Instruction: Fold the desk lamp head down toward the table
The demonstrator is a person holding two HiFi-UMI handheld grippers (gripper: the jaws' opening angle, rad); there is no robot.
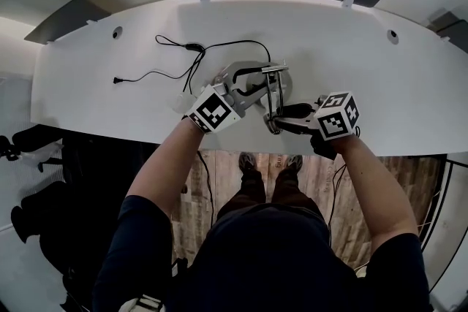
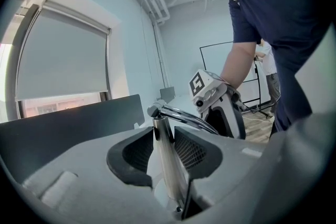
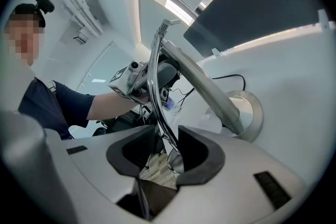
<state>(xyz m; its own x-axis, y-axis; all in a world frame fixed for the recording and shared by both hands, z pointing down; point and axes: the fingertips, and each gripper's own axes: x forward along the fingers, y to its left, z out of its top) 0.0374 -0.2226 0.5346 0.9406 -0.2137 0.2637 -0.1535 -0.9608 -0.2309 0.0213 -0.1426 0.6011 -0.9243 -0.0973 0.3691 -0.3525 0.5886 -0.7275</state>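
Firmly, our left tool (image 2: 164,136) clamps the lamp post (image 2: 169,168) — we shut the right tool (image 3: 167,136), jaws parted around the lamp head (image 3: 151,76), before pushing.

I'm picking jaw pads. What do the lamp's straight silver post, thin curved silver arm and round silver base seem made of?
Straight silver post: likely brushed metal, dull satin sheen. Thin curved silver arm: polished chrome-like metal, sharp mirror highlights. Round silver base: probably matte metal, soft even grey; painted plastic can't be ruled out.
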